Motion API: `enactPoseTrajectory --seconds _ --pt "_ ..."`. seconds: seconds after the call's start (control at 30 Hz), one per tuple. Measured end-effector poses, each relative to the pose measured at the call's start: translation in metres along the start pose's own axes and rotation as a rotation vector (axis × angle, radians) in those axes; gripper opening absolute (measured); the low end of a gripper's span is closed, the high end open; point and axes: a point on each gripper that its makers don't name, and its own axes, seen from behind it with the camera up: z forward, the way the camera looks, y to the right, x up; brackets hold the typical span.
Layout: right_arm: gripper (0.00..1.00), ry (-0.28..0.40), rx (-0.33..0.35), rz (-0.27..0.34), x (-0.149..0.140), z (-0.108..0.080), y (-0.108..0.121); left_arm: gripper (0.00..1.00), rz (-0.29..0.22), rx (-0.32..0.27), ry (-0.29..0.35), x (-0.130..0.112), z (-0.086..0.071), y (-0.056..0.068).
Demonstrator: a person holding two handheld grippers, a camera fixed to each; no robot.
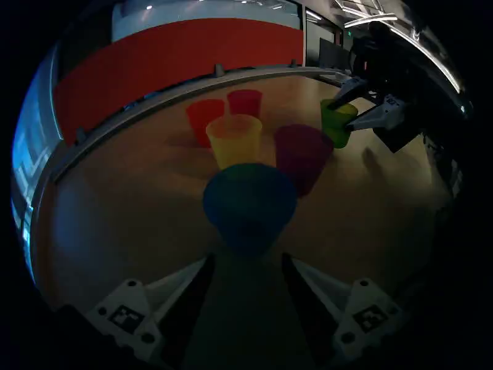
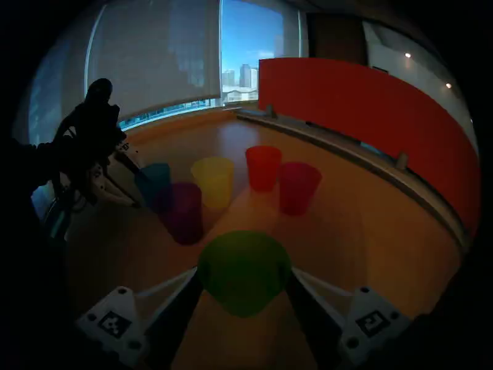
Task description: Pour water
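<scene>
The left gripper (image 1: 246, 259) was open about as wide as a cup. Both its fingers pressed on the sides of the blue cup (image 1: 249, 206). The right gripper (image 2: 244, 274) was open about the same and had the green cup (image 2: 243, 271) between its two fingers.

The yellow cup (image 1: 234, 139) stood in the middle of the group on the wooden table (image 1: 123, 203). In the left gripper view the blue cup was just in front of the yellow cup. The purple cup (image 1: 302, 154) stood near its right side. The orange cup (image 1: 205, 120) and the red cup (image 1: 244, 102) stood close behind it. The green cup was farther off to the right, apart from the others.

I could not tell if any cup had water in it.

Behind the yellow cup the table ran on to a grey rail (image 1: 154, 102) at its far edge, under a red wall (image 1: 185, 55). There was wide bare table to the left of the yellow cup, and more bare table beyond the green cup.
</scene>
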Motion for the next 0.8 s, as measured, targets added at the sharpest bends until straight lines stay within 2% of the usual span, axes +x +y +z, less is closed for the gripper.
enactPoseTrajectory --seconds 0.4,0.8 --pt "0.91 -0.035 0.01 -0.008 -0.01 0.009 -0.001 0.79 -0.04 0.054 0.057 -0.002 -0.03 -0.005" --pt "0.93 -0.039 0.002 -0.015 -0.014 0.006 0.001 0.79 -0.094 0.086 0.094 -0.003 -0.044 -0.012"
